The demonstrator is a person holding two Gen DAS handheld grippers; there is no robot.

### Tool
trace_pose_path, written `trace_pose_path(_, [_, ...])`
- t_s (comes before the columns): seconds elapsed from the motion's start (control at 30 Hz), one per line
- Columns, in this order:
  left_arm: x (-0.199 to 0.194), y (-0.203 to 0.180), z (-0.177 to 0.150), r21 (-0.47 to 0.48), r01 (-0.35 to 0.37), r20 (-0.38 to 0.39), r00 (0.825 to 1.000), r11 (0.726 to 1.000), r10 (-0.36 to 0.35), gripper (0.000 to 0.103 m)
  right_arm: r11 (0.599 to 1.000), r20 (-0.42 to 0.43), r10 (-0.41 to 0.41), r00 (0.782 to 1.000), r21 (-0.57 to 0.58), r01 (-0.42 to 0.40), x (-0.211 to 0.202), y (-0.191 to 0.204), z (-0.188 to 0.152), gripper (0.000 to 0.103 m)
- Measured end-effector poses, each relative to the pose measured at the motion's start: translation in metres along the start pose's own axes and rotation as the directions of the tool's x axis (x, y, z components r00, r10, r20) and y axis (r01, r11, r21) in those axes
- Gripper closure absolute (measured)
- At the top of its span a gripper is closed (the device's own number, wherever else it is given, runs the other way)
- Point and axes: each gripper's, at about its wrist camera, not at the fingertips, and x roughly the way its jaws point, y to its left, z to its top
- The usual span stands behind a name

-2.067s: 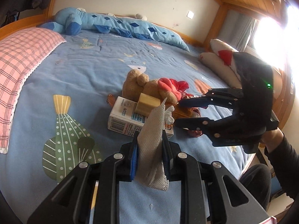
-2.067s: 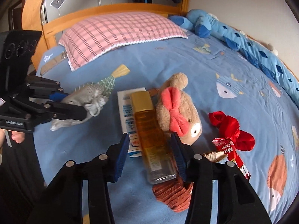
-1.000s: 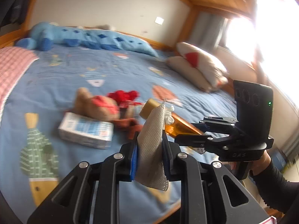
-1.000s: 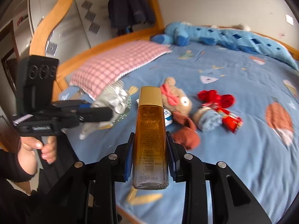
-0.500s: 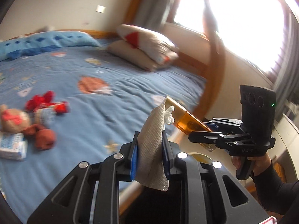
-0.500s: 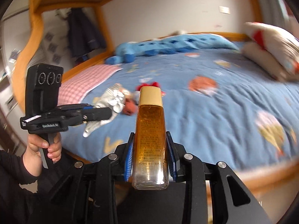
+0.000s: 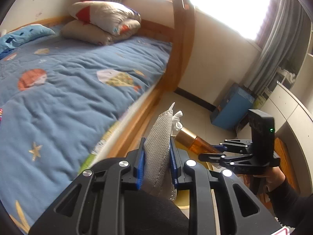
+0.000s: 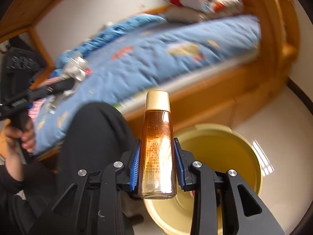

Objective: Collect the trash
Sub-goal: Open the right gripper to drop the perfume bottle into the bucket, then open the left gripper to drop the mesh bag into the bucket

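My left gripper (image 7: pixel 156 156) is shut on a silvery mesh wrapper (image 7: pixel 159 146) with a white knotted end, held upright beside the bed edge. My right gripper (image 8: pixel 157 162) is shut on an amber bottle (image 8: pixel 157 146) with a gold cap, held over a yellow bin (image 8: pixel 230 148) on the floor. In the left wrist view the right gripper (image 7: pixel 215 152) and the bottle (image 7: pixel 193 141) show to the right, above the yellow bin rim (image 7: pixel 182 201). In the right wrist view the left gripper (image 8: pixel 49 88) with the wrapper (image 8: pixel 76 70) shows at far left.
The bed with the blue quilt (image 7: pixel 68 90) and its wooden frame (image 8: pixel 225 90) lies to the left. A wooden bedpost (image 7: pixel 182 39) stands behind. A blue box (image 7: pixel 232 105), grey curtain (image 7: pixel 277 45) and white furniture (image 7: pixel 293 121) are at right. My dark-clothed leg (image 8: pixel 93 137) is below.
Both grippers have swung right, away from the bed, with their loads still held. The floor and the yellow bin have come into view under the bottle.
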Motion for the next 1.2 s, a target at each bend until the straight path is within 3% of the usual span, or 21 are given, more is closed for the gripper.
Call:
trace_pose_path(0.2, [0.023, -0.017, -0.009, 0.04, 0.004, -0.063, 0.998, 0.999, -0.001, 0.081, 0.996, -0.111, -0.064, 0.992, 0.047, 0.069, 0.025, -0.023, -0.033, 0.072])
trace_pose_path(0.27, [0.029, -0.018, -0.01, 0.042, 0.005, -0.079, 0.997, 0.999, -0.002, 0.081, 0.992, -0.137, -0.093, 0.986, 0.067, 0.103, 0.032, -0.028, -0.04, 0.059])
trace_pose_path(0.3, [0.031, -0.018, -0.01, 0.042, 0.004, -0.083, 0.997, 0.999, -0.001, 0.081, 0.991, -0.139, -0.102, 0.985, 0.071, 0.112, 0.034, -0.03, -0.041, 0.047])
trace_pose_path(0.33, [0.034, -0.018, -0.01, 0.041, 0.006, -0.089, 0.996, 0.999, -0.002, 0.081, 0.99, -0.132, -0.113, 0.985, 0.075, 0.124, 0.035, -0.034, -0.04, 0.045])
trace_pose_path(0.77, [0.062, -0.039, -0.017, 0.067, 0.05, -0.157, 0.987, 0.996, -0.039, 0.081, 0.982, -0.019, -0.082, 0.996, 0.167, 0.084, -0.002, -0.049, -0.025, 0.045])
trace_pose_path(1.0, [0.088, -0.061, -0.022, 0.087, 0.119, -0.222, 0.97, 0.989, -0.097, 0.08, 0.966, -0.001, -0.106, 0.994, 0.237, 0.103, -0.012, -0.068, -0.033, 0.044])
trace_pose_path(1.1, [0.097, -0.075, -0.023, 0.118, 0.153, -0.234, 0.965, 0.981, -0.122, 0.074, 0.958, 0.008, -0.112, 0.994, 0.266, 0.106, -0.017, -0.076, -0.036, 0.044])
trace_pose_path(1.13, [0.098, -0.079, -0.023, 0.125, 0.157, -0.229, 0.965, 0.98, -0.125, 0.059, 0.954, 0.009, -0.11, 0.994, 0.282, 0.103, -0.019, -0.079, -0.038, 0.044])
trace_pose_path(1.2, [0.101, -0.085, -0.022, 0.122, 0.171, -0.224, 0.964, 0.978, -0.14, 0.04, 0.95, 0.011, -0.106, 0.994, 0.296, 0.099, -0.019, -0.082, -0.039, 0.044])
